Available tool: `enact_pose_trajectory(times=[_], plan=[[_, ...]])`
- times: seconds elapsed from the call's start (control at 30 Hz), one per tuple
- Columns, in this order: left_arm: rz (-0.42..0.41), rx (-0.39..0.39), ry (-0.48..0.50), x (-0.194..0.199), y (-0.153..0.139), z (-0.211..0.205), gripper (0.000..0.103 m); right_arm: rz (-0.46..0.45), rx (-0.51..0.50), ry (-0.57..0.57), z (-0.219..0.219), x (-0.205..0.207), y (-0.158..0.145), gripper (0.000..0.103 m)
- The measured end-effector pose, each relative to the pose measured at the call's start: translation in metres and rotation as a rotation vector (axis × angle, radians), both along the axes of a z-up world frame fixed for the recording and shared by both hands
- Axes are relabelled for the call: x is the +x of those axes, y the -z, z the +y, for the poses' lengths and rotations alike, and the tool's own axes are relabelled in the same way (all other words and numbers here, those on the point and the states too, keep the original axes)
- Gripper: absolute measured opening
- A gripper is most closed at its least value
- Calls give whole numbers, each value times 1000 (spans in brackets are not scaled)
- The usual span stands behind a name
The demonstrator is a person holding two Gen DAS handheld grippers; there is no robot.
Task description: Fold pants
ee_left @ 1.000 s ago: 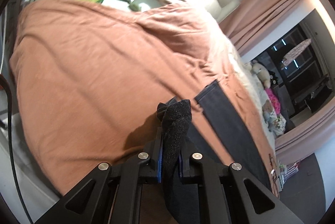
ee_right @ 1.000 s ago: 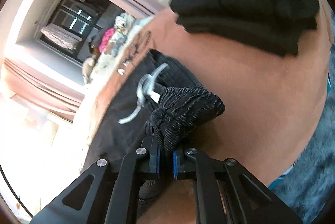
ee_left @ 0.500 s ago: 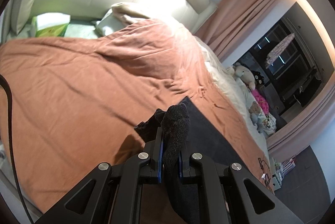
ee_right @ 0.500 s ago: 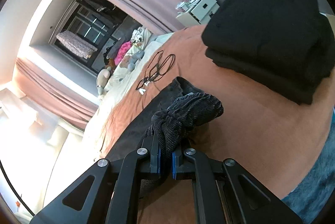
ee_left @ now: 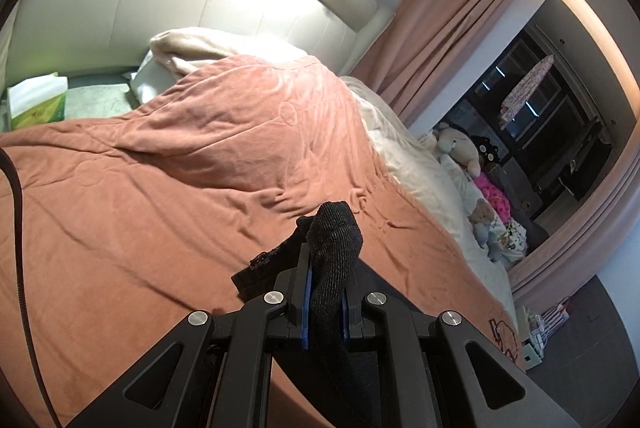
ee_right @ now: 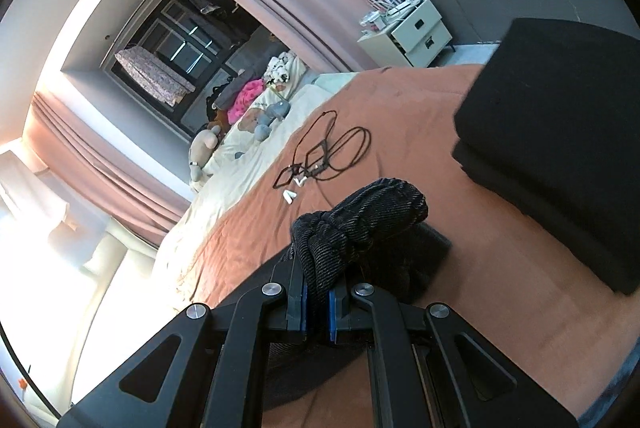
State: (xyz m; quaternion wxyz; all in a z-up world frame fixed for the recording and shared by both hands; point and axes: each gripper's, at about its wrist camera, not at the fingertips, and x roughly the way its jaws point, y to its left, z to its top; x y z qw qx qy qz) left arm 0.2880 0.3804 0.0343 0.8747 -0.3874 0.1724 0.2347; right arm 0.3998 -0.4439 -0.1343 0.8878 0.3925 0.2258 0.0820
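Note:
Dark charcoal pants (ee_left: pixel 334 248) are bunched between the jaws of my left gripper (ee_left: pixel 324 280), which is shut on the fabric and holds it above the rust-coloured bedspread (ee_left: pixel 160 188). The cloth hangs down below the jaws. My right gripper (ee_right: pixel 318 276) is shut on another bunched part of the same pants (ee_right: pixel 360 224), lifted over the bedspread (ee_right: pixel 500 288). The rest of the pants drapes under both grippers and is mostly hidden.
A stack of folded black clothes (ee_right: pixel 560 140) lies on the bed at right. A black cable with white earbuds (ee_right: pixel 324 156) lies beyond the pants. Stuffed toys (ee_left: pixel 480 180) line the far bed edge. Pillows (ee_left: pixel 192 52) and a green box (ee_left: pixel 38 100) sit by the headboard. A white nightstand (ee_right: pixel 412 32) stands beyond the bed.
Both grippers have lifted and tilted up with the pants still held. More of the room shows, and the pants leg that lay flat on the bed has come up off it.

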Motion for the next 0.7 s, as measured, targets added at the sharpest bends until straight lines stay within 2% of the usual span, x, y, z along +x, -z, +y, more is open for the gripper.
enact_pose_trajectory(times=[0.2,0.43,0.57,0.7], plan=[[46,17,5,50,5,6,11,32,-26,11,13,49,-7,4],[125,-10,-8,102,30,18,11,65,-77,8,36,110,-22,4],[154,4,-22,126,36,16,11,84,-114,9,49,138,-30,4],[192,12,-12,159,44,21,11,116,-126,12,58,167,-25,4]])
